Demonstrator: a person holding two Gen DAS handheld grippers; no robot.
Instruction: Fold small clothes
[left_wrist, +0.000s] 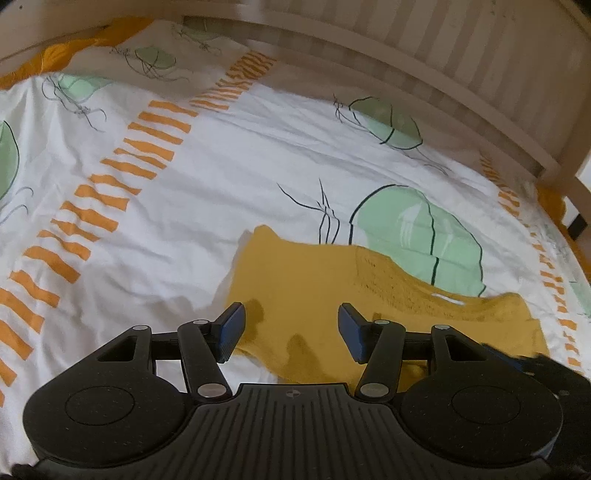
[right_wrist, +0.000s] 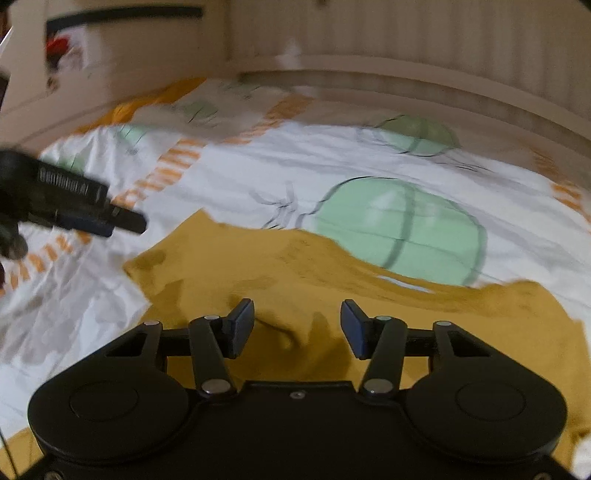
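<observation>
A mustard-yellow small garment (left_wrist: 314, 288) lies partly flat on the bed, its ribbed neckline toward the right. My left gripper (left_wrist: 291, 314) hovers over the garment's left edge with its jaws apart and no cloth pinched between the blue pads. In the right wrist view the same garment (right_wrist: 258, 266) spreads under my right gripper (right_wrist: 297, 314), which is open above a wrinkled patch of the cloth. The left gripper (right_wrist: 125, 221) shows there as a dark blurred shape at the left, over the sheet. The right gripper's edge (left_wrist: 535, 363) is a blur at the lower right.
The bed sheet (left_wrist: 221, 166) is white with orange dashes and green shapes. A pillow (left_wrist: 147, 55) in matching cloth lies at the far left. A slatted wooden bed frame (left_wrist: 443, 55) runs along the far side, ending at a post (left_wrist: 569, 184) on the right.
</observation>
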